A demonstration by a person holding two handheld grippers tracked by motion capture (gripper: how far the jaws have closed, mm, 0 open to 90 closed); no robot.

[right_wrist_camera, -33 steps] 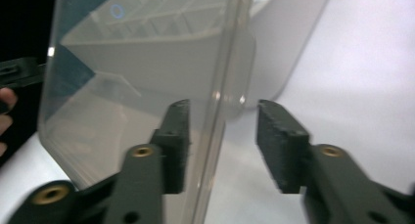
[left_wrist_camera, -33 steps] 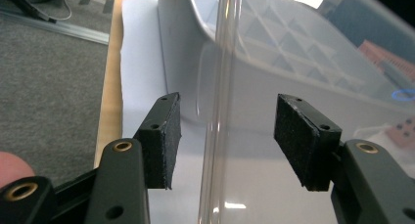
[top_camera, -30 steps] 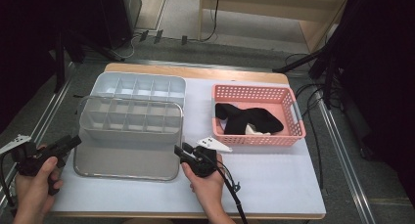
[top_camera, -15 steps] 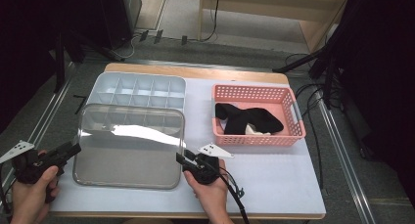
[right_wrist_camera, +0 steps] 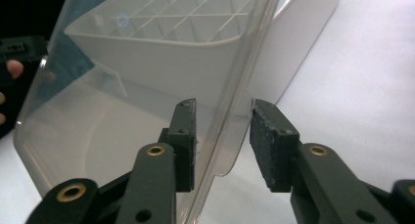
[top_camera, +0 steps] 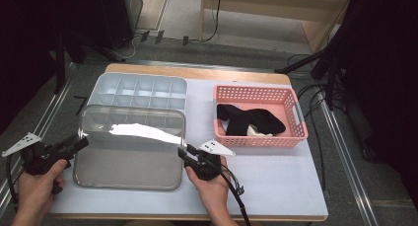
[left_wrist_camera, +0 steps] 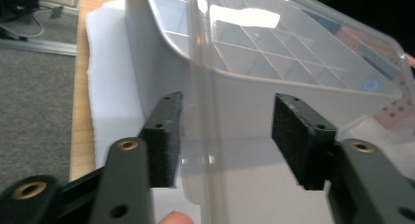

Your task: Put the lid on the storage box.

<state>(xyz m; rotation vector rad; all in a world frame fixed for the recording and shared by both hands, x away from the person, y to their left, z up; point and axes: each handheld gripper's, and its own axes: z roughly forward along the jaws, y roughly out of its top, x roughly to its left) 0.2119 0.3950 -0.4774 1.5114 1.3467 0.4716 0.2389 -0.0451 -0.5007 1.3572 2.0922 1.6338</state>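
Observation:
A clear plastic lid (top_camera: 130, 147) hangs tilted in front of a white compartment box (top_camera: 138, 88), its far edge over the box's near side. My left gripper (top_camera: 81, 142) is at the lid's left edge. In the left gripper view (left_wrist_camera: 225, 111) its jaws have just been opening: the lid's rim (left_wrist_camera: 198, 87) stands between them beside the left pad and far from the right pad. My right gripper (top_camera: 183, 152) is at the lid's right edge. In the right gripper view (right_wrist_camera: 222, 106) the rim (right_wrist_camera: 235, 131) slants across the narrow gap and the pads are shut on it.
A pink basket (top_camera: 259, 95) holding black cloth (top_camera: 251, 120) stands to the right on the white mat (top_camera: 276, 186). Cables trail off the table's right side. The table's wooden edge runs behind the box.
The lid has tipped from steeply raised to lying flatter, its near edge swinging toward me. The left hand has drifted slightly outward and down. The right hand has stayed put.

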